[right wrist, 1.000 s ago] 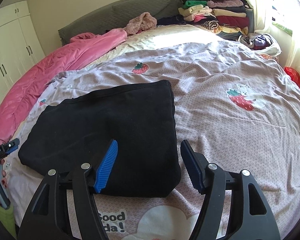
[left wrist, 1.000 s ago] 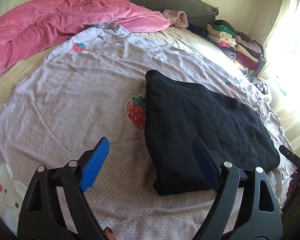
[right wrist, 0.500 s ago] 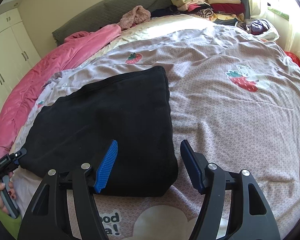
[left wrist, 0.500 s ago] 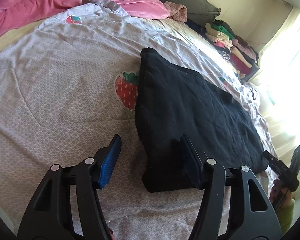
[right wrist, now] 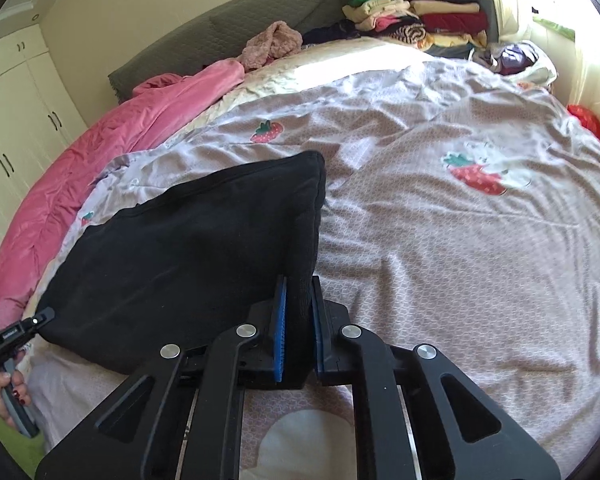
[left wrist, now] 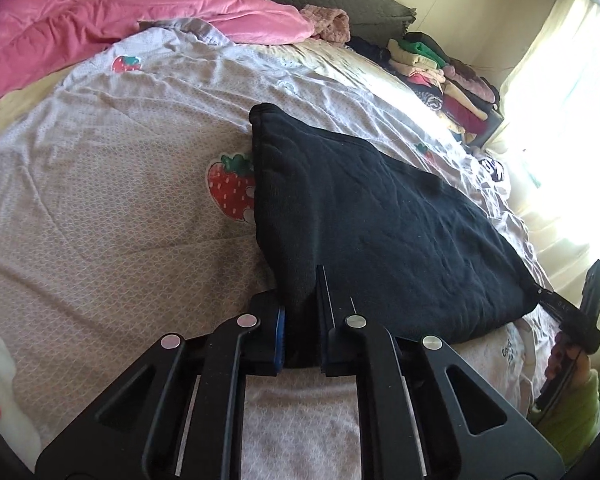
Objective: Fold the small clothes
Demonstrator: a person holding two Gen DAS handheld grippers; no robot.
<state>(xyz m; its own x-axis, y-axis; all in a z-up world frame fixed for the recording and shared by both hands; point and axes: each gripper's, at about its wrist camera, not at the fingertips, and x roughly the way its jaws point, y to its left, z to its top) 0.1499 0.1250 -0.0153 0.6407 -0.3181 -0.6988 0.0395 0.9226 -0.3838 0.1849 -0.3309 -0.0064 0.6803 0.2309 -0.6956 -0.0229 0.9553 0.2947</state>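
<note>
The left gripper (left wrist: 300, 316) pinches the near corner of the black garment (left wrist: 380, 216), which lies flat on the strawberry bedcover (left wrist: 100, 208). At the far right corner, the right gripper (left wrist: 540, 294) touches the same garment. A pink blanket (left wrist: 100, 12) lies behind.

We looked low along each gripper from the bed's (left wrist: 100, 208) near edge toward the headboard (right wrist: 228, 28); both views shared the black garment (left wrist: 380, 220).

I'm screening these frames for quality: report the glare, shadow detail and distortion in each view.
Left wrist view: the window at right is blown out white, the black garment shows only faint creases, and the fisheye bends the bed and darkens the corners. Right wrist view: milder glare at top right, the garment is almost featureless black, same curvature.
</note>
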